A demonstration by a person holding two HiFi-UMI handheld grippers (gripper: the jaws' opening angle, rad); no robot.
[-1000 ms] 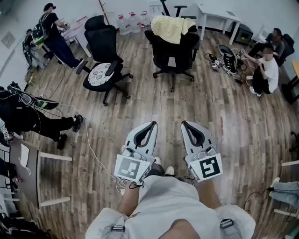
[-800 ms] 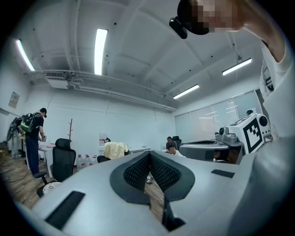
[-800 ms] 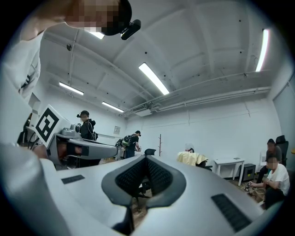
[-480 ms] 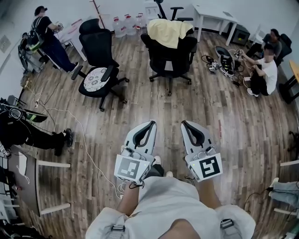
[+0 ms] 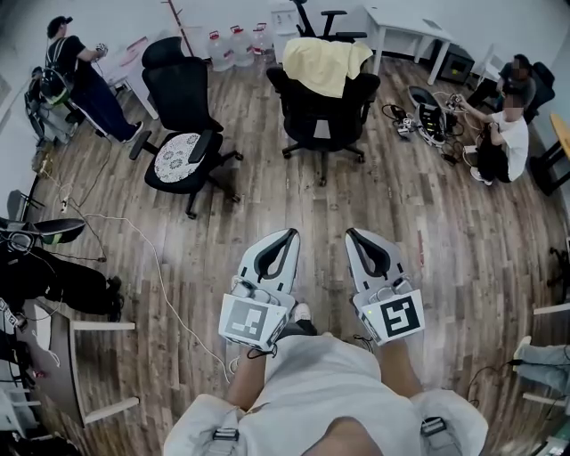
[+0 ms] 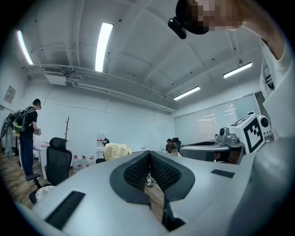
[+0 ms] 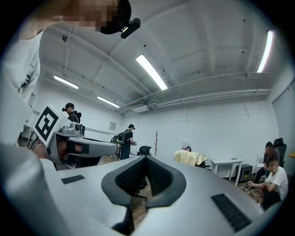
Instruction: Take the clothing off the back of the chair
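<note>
A pale yellow garment [image 5: 326,62] hangs over the back of a black office chair [image 5: 322,120] at the far middle of the room; it shows small in the left gripper view [image 6: 117,150] and the right gripper view [image 7: 190,157]. My left gripper [image 5: 291,234] and right gripper [image 5: 350,234] are held side by side in front of me, well short of the chair. Both are shut with nothing between the jaws, and both point level toward the chair.
A second black chair [image 5: 185,134] with a patterned seat stands left of the first. A person [image 5: 76,76] stands at far left, two people [image 5: 509,120] sit on the floor at right. A white cable [image 5: 160,276] trails across the wooden floor. A white desk [image 5: 405,27] stands behind.
The chair with the garment has come nearer in the head view and the room has slid down. Both grippers keep their place in front of me, still shut.
</note>
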